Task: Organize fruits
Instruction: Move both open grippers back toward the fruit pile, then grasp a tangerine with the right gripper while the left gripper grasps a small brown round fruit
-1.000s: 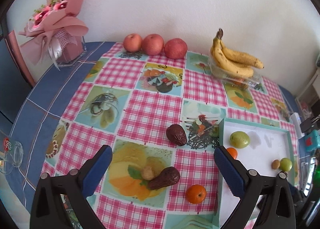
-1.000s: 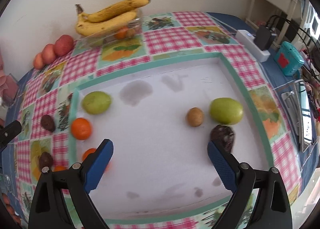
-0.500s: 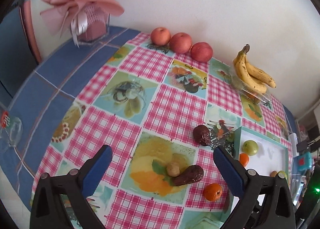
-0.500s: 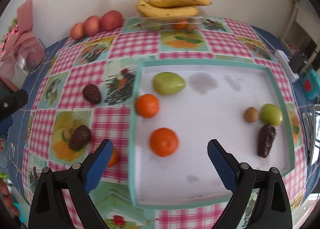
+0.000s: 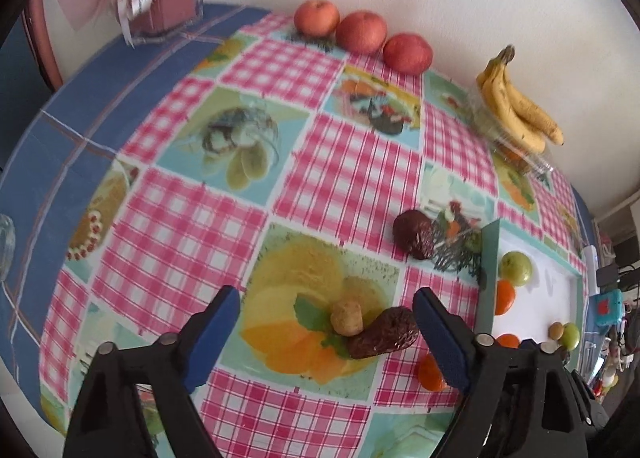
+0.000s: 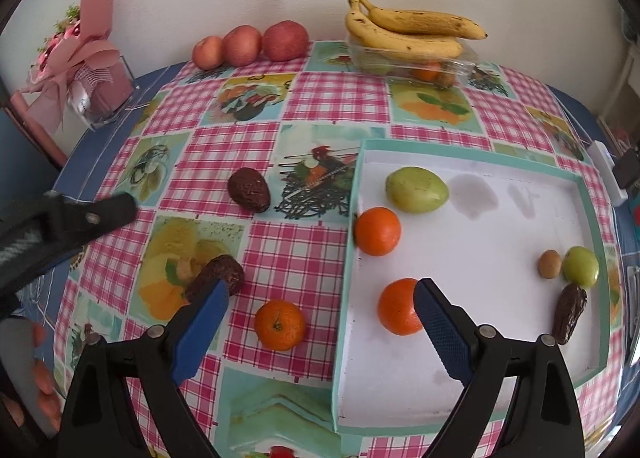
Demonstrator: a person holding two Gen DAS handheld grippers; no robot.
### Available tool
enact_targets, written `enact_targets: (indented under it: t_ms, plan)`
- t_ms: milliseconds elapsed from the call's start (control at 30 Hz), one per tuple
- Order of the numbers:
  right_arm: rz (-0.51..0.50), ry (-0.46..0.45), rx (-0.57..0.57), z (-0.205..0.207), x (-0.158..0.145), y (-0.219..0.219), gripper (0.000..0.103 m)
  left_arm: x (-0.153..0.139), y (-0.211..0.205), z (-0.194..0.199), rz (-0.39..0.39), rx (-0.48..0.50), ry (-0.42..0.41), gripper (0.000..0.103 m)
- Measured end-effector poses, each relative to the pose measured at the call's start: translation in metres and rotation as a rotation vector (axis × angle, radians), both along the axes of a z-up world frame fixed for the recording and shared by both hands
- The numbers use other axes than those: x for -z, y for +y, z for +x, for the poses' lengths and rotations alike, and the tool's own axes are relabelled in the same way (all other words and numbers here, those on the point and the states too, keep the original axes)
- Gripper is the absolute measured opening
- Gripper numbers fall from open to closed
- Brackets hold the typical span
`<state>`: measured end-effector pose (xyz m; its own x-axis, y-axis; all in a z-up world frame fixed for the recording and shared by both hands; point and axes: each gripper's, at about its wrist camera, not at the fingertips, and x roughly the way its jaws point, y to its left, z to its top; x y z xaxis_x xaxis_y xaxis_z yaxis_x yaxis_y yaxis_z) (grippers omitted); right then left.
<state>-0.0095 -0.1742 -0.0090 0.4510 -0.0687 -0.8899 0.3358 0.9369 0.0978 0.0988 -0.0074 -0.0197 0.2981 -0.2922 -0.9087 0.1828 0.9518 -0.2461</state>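
Two fruits sit together between the jaws of the left claw (image 5: 326, 320), and that is the main hazard. Its jaws are closing but the pads touch nothing yet: a small tan fruit (image 5: 346, 317) lies against a long dark wrinkled fruit (image 5: 383, 334), both resting on the checked cloth of the counter (image 5: 168, 234). If the jaws shut as they stand, I judge they could pinch both at once, or catch the dark one off-centre and roll the round tan one away across the cloth.

The right claw (image 6: 320, 316) is likewise unclenched and closing on nothing. A loose orange (image 6: 279, 324) lies on the cloth between its jaws, just outside the teal wall of the white tray (image 6: 347, 242), while the right-hand pad hangs beside another orange (image 6: 400, 306) already in the tray. A closing swing could nudge that one, or the pad could snag the tray wall and shove the tray.

Further out, a second dark fruit (image 6: 249, 189) waits alone on the cloth. Inside the tray lie a large green fruit (image 6: 416, 189), a third orange (image 6: 377, 231), and at the far side a small brown fruit (image 6: 549, 264), a small green one (image 6: 580, 265) and a dark one (image 6: 569, 313); round pieces may roll if the tray is bumped. Apples (image 6: 250, 43) and bananas (image 6: 404, 32) stand clear by the wall.
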Motion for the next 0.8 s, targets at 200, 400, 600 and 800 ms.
enact_targets:
  t_ms: [200,400,600,800]
  plan:
    - [0.03,0.024,-0.042,0.005,0.008,0.006,0.064,0.021,-0.006,0.002,-0.02,0.015,0.079,0.079]
    - [0.043,0.068,-0.098,0.009,0.02,0.017,0.052,0.032,-0.014,0.002,-0.001,0.037,0.109,0.07]
    - [0.052,0.133,-0.119,0.014,0.039,0.021,0.052,0.037,-0.014,0.004,-0.016,0.04,0.123,0.068]
    - [0.033,0.142,-0.149,0.016,0.041,0.029,0.052,0.037,-0.016,0.004,-0.054,0.043,0.131,0.053]
